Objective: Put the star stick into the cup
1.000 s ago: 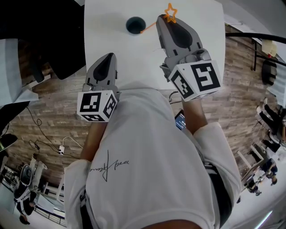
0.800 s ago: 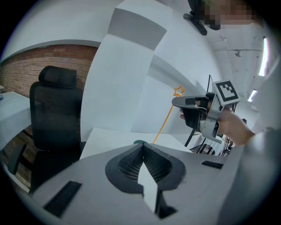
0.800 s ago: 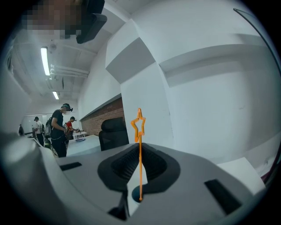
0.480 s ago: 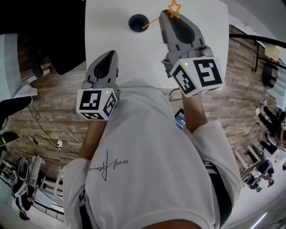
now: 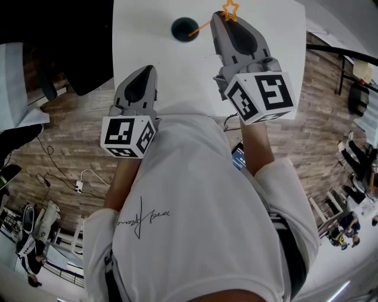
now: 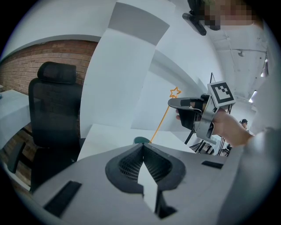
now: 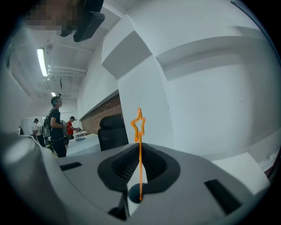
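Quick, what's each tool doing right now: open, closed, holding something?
Left tool: closed, empty.
Right tool: closed on the star stick.

Left gripper view, centre: only the rim of the cup [image 6: 141, 140] clears the left gripper [image 6: 142, 147]; head view, top: the right gripper [image 5: 218, 17] hides the star stick [image 5: 230, 9] midway

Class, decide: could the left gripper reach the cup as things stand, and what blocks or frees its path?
Probably yes. Bare table lies between the left gripper and the cup; the star stick and right gripper are on its other side.
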Motion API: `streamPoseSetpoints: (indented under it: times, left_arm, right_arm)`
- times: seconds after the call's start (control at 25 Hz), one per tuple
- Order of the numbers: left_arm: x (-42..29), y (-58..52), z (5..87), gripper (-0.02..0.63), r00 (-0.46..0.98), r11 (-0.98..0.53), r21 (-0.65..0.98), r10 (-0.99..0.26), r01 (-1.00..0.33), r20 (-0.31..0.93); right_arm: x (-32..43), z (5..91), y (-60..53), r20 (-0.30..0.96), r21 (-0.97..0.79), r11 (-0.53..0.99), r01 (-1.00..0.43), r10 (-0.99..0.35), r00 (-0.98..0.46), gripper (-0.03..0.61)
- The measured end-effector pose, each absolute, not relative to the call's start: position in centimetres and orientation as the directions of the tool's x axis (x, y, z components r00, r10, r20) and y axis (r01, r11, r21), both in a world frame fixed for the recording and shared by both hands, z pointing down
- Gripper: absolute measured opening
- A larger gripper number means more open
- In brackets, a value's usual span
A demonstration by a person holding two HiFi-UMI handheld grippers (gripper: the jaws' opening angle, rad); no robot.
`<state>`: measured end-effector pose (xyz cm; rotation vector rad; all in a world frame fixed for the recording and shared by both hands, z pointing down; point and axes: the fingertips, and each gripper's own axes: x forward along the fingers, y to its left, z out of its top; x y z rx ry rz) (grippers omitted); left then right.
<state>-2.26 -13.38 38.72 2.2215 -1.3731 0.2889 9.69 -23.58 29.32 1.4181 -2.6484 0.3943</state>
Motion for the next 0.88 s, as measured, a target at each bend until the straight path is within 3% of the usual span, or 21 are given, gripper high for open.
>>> streamPoseSetpoints:
  times: [0.88]
  left_arm:
    - [-2.3,-13.7,39.3,0.009,0.462,-0.349,0.313,-0.763,-0.883,0.453]
  right_arm:
    - [9.4,32.2,-24.7,0.265,-0.193,0.520,-0.832,-0.789,-0.554,0.015]
